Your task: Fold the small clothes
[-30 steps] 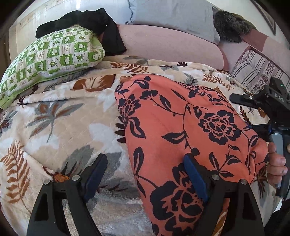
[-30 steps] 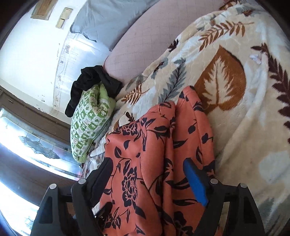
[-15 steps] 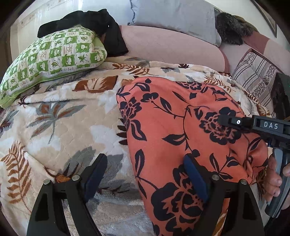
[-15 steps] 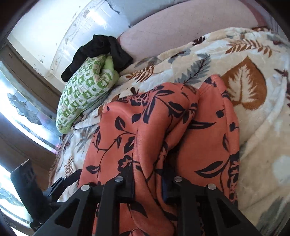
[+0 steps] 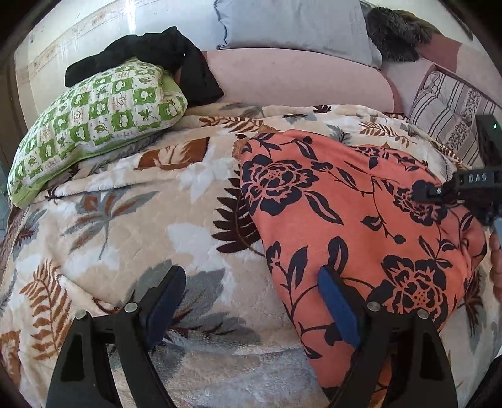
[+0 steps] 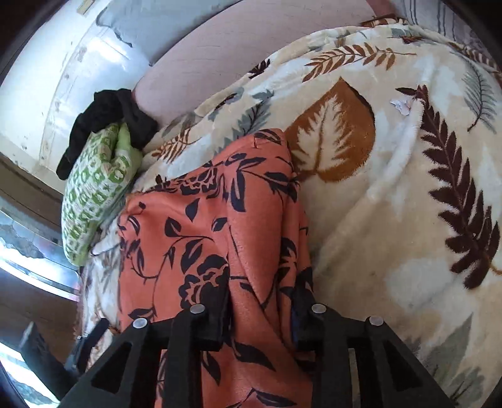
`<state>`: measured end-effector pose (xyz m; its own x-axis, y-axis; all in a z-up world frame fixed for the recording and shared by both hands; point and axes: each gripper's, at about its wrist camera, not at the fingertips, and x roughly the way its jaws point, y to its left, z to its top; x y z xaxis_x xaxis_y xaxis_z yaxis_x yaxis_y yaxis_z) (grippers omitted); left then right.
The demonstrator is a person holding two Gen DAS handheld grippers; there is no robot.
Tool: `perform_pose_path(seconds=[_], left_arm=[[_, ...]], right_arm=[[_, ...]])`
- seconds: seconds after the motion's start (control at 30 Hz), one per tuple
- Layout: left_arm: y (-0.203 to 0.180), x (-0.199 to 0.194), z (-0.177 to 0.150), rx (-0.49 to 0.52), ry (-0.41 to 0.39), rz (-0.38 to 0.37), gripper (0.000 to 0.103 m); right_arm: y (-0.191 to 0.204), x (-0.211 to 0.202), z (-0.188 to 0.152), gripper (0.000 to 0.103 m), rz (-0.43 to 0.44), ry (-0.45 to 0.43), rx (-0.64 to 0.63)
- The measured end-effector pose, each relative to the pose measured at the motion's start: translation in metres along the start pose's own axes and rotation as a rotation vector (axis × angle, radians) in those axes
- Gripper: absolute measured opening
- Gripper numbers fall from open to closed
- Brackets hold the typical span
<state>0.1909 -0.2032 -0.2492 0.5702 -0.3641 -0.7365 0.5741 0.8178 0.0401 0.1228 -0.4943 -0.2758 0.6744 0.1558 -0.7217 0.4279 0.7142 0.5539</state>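
Note:
An orange garment with black flowers (image 5: 351, 219) lies on the leaf-print blanket (image 5: 131, 226). My left gripper (image 5: 251, 301) is open and wide, low over the garment's near left edge. Its right finger (image 5: 337, 307) is over the cloth and its left finger over the blanket, with nothing gripped. My right gripper (image 6: 260, 310) has a raised fold of the garment (image 6: 251, 238) bunched between its pads, and its jaws are opening slightly. In the left wrist view the right gripper (image 5: 423, 193) reaches in from the right edge over the garment, a hand below it.
A green-and-white checked pillow (image 5: 97, 125) with a black garment (image 5: 157, 56) on it lies at the back left. A pink bolster (image 5: 291, 78), a grey pillow (image 5: 291, 25) and a striped cushion (image 5: 451, 110) line the back.
My right gripper went from open over the garment to closed on a fold of it, then drew the cloth up into a ridge. My left gripper stayed open and hardly moved.

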Motion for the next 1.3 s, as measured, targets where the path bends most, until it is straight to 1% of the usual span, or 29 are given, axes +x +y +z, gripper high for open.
perform_pose_path(seconds=[0.03, 0.07, 0.1, 0.13, 0.17, 0.23, 0.27, 0.3, 0.33, 0.37, 0.4, 0.43, 0.47, 0.5, 0.57, 0.63, 0.7, 0.77, 0.8, 0.87, 0.9, 0.97, 1.0, 1.07, 1.13, 1.2, 1.23, 1.27, 1.3], left_arm=[[-0.001, -0.001, 0.000, 0.014, -0.003, 0.009, 0.087], [-0.002, -0.002, 0.000, 0.024, -0.008, 0.013, 0.087], [-0.002, -0.002, -0.001, 0.028, -0.011, 0.014, 0.087], [-0.002, -0.003, 0.000, 0.029, -0.014, 0.015, 0.087], [-0.002, -0.004, 0.001, 0.028, -0.016, 0.016, 0.087], [0.000, -0.006, 0.003, 0.024, -0.025, 0.016, 0.087], [0.000, -0.007, 0.003, 0.023, -0.026, 0.017, 0.087], [0.000, -0.006, 0.002, 0.025, -0.021, 0.020, 0.087], [0.000, -0.004, 0.002, 0.028, -0.017, 0.024, 0.087], [-0.001, -0.002, 0.001, 0.033, -0.012, 0.034, 0.088], [-0.001, 0.001, 0.000, 0.043, 0.004, 0.044, 0.090], [-0.001, 0.003, -0.001, 0.046, 0.010, 0.053, 0.091], [0.000, 0.004, -0.001, 0.041, 0.010, 0.054, 0.093], [0.002, 0.004, -0.001, 0.035, 0.010, 0.050, 0.094], [0.004, 0.005, -0.001, 0.026, 0.015, 0.041, 0.094], [0.003, 0.005, -0.001, 0.035, 0.011, 0.043, 0.094], [0.000, 0.004, -0.001, 0.052, 0.005, 0.056, 0.094], [-0.001, 0.005, -0.002, 0.055, 0.005, 0.060, 0.094], [-0.002, 0.005, -0.003, 0.058, 0.003, 0.061, 0.094], [-0.004, 0.006, -0.005, 0.072, -0.002, 0.060, 0.094], [-0.006, 0.007, -0.006, 0.082, -0.002, 0.074, 0.095], [-0.010, 0.006, -0.006, 0.106, -0.011, 0.114, 0.099], [-0.009, 0.007, -0.005, 0.111, -0.006, 0.118, 0.100], [-0.003, 0.010, -0.003, 0.072, 0.020, 0.098, 0.103], [0.005, 0.015, -0.003, 0.009, 0.052, 0.063, 0.103], [0.007, 0.016, -0.004, -0.011, 0.057, 0.052, 0.103], [0.005, 0.015, -0.004, -0.004, 0.050, 0.060, 0.103], [0.003, 0.014, -0.005, 0.004, 0.042, 0.073, 0.103], [0.002, 0.014, -0.005, 0.004, 0.035, 0.091, 0.103]], right_arm=[[0.003, -0.013, 0.003, 0.033, -0.014, -0.058, -0.016], [0.003, -0.028, 0.004, 0.033, -0.030, -0.143, -0.024], [0.005, -0.043, 0.001, 0.033, -0.011, -0.232, -0.031], [0.007, -0.054, -0.002, 0.033, 0.037, -0.289, -0.041], [0.012, -0.059, -0.003, 0.033, 0.065, -0.296, -0.063], [0.029, -0.061, -0.008, 0.033, 0.103, -0.261, -0.154], [0.041, -0.055, -0.012, 0.033, 0.101, -0.222, -0.202], [0.050, -0.044, -0.017, 0.032, 0.080, -0.140, -0.252], [0.056, -0.024, -0.025, 0.032, 0.054, 0.011, -0.310], [0.056, 0.002, -0.038, 0.032, 0.031, 0.197, -0.351], [0.054, 0.016, -0.053, 0.034, 0.005, 0.269, -0.395], [0.057, 0.011, -0.062, 0.034, -0.006, 0.215, -0.467], [0.064, 0.005, -0.066, 0.034, -0.029, 0.211, -0.540], [0.070, 0.001, -0.066, 0.033, -0.059, 0.244, -0.568], [0.072, -0.006, -0.054, 0.033, -0.056, 0.244, -0.523], [0.070, -0.009, -0.030, 0.033, -0.057, 0.152, -0.418], [0.066, -0.003, -0.009, 0.033, -0.110, 0.067, -0.297], [0.064, 0.016, 0.014, 0.033, -0.168, -0.006, -0.268], [0.062, 0.034, 0.023, 0.033, -0.197, -0.017, -0.265], [0.052, 0.083, 0.037, 0.034, -0.246, 0.089, -0.232], [0.059, 0.085, 0.043, 0.033, -0.266, 0.077, -0.253], [0.081, 0.081, 0.057, 0.034, -0.315, 0.137, -0.287], [0.092, 0.074, 0.061, 0.034, -0.274, 0.122, -0.293], [0.116, 0.063, 0.067, 0.034, -0.163, 0.074, -0.324], [0.142, 0.067, 0.067, 0.034, -0.084, 0.097, -0.355], [0.163, 0.084, 0.061, 0.034, -0.011, 0.127, -0.376], [0.170, 0.098, 0.057, 0.034, 0.005, 0.153, -0.382], [0.174, 0.116, 0.051, 0.034, -0.008, 0.184, -0.380], [0.174, 0.137, 0.045, 0.035, -0.058, 0.222, -0.379]])
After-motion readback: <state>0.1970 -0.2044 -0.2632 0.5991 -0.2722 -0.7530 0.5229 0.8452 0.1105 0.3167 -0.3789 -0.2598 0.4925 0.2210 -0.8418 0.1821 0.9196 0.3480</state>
